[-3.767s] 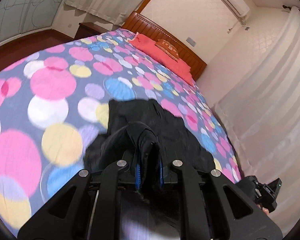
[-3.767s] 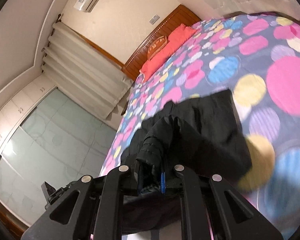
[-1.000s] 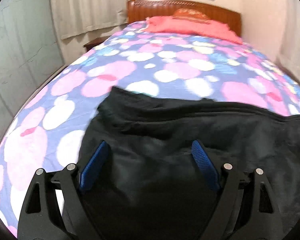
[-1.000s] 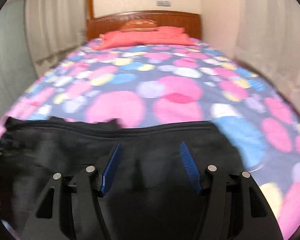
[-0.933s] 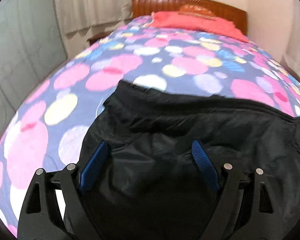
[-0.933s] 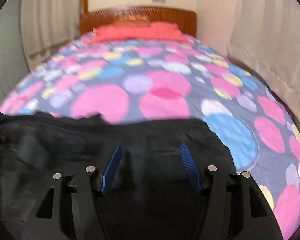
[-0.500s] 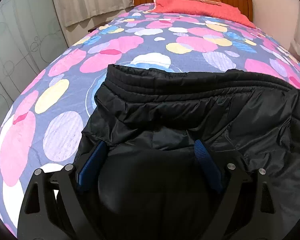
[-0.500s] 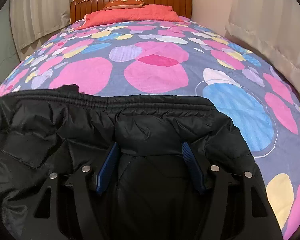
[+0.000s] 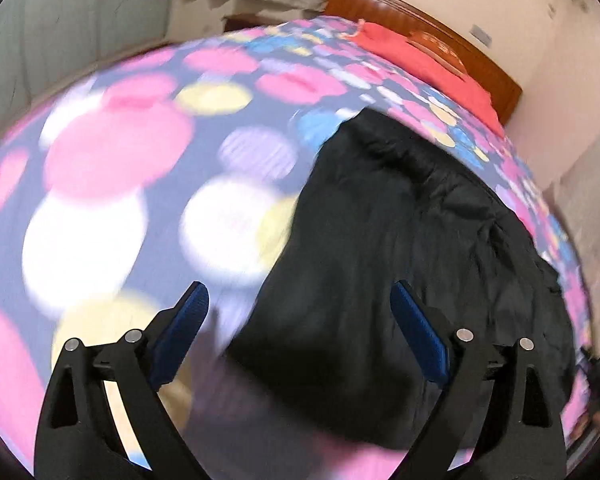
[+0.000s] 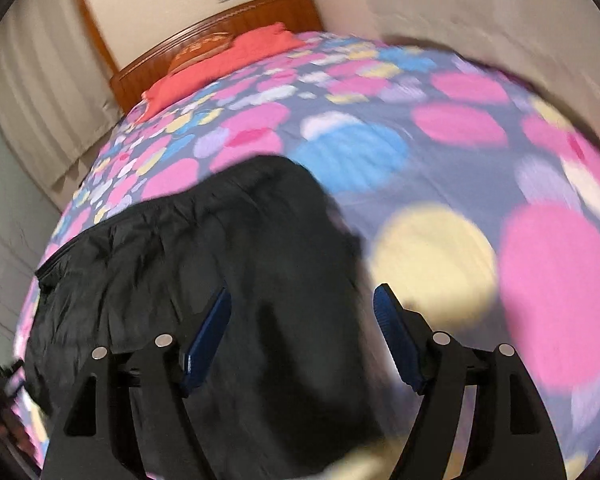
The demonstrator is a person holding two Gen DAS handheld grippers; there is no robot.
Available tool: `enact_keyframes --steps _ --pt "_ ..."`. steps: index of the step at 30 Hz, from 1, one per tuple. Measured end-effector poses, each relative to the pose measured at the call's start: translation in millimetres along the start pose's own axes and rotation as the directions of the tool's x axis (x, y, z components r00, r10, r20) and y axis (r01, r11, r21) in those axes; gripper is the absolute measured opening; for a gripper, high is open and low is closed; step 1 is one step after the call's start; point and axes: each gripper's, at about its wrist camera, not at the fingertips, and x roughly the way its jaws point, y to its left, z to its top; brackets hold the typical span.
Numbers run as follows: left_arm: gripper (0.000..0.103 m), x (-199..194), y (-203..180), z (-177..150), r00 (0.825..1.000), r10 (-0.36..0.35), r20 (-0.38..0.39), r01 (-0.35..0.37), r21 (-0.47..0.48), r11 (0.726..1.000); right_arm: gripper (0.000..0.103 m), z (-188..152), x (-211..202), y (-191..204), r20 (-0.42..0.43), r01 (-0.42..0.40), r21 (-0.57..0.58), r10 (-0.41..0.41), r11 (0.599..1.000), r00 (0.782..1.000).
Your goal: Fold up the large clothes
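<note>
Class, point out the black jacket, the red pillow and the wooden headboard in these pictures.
black jacket (image 9: 400,248), left wrist view, on its wrinkled middle.
red pillow (image 10: 236,60), right wrist view, on its top surface.
wooden headboard (image 10: 260,10), right wrist view, on its upper panel.

Both cams sit low over the foot end of the bed (image 9: 100,152), looking up its length toward the headboard (image 10: 220,28). The left wrist view tilts leftward, the right wrist view rightward, each close above the black jacket (image 9: 380,240). Both catch that jacket, the spotted bedspread and the red pillows (image 10: 228,64).
</note>
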Motion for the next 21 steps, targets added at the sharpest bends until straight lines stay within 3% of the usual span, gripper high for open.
enact_keyframes --steps 6,9,12,16,17,18,19,20,21 --pt "0.093 -5 26 -54 0.980 -0.186 -0.070 0.176 -0.135 0.975 0.073 -60 -11 -32 -0.064 -0.070 0.144 0.080 0.987 0.995" --pt "0.094 0 21 -53 0.983 -0.179 -0.030 0.173 -0.153 0.973 0.073 -72 2 -32 -0.076 -0.125 0.204 0.143 0.971 0.987" --pt "0.094 8 17 -44 0.979 -0.201 -0.014 0.195 -0.193 0.962 0.073 -66 10 -29 -0.035 -0.175 0.255 0.190 0.951 0.981" --pt "0.096 18 17 -36 0.985 -0.174 0.013 0.172 -0.240 0.955 0.070 -60 26 -29 -0.010 -0.218 0.322 0.233 0.921 0.972" --pt "0.090 18 19 -36 0.987 -0.160 0.018 0.159 -0.246 0.956 0.056 -60 30 -28 -0.010 -0.195 0.330 0.210 0.924 0.978" --pt "0.080 18 17 -35 0.992 -0.123 0.025 0.125 -0.250 0.960 0.054 -61 30 -27 -0.012 -0.181 0.331 0.195 0.926 0.981" --pt "0.062 19 16 -34 0.994 -0.109 0.024 0.111 -0.243 0.964 0.046 -62 30 -27 -0.005 -0.190 0.332 0.203 0.924 0.979" --pt "0.042 21 16 -34 0.988 -0.155 0.020 0.155 -0.247 0.957 0.039 -63 30 -27 -0.003 -0.204 0.334 0.218 0.920 0.976" --pt "0.037 23 17 -35 0.983 -0.185 0.017 0.183 -0.259 0.948 0.037 -64 30 -28 0.000 -0.216 0.338 0.230 0.916 0.973"
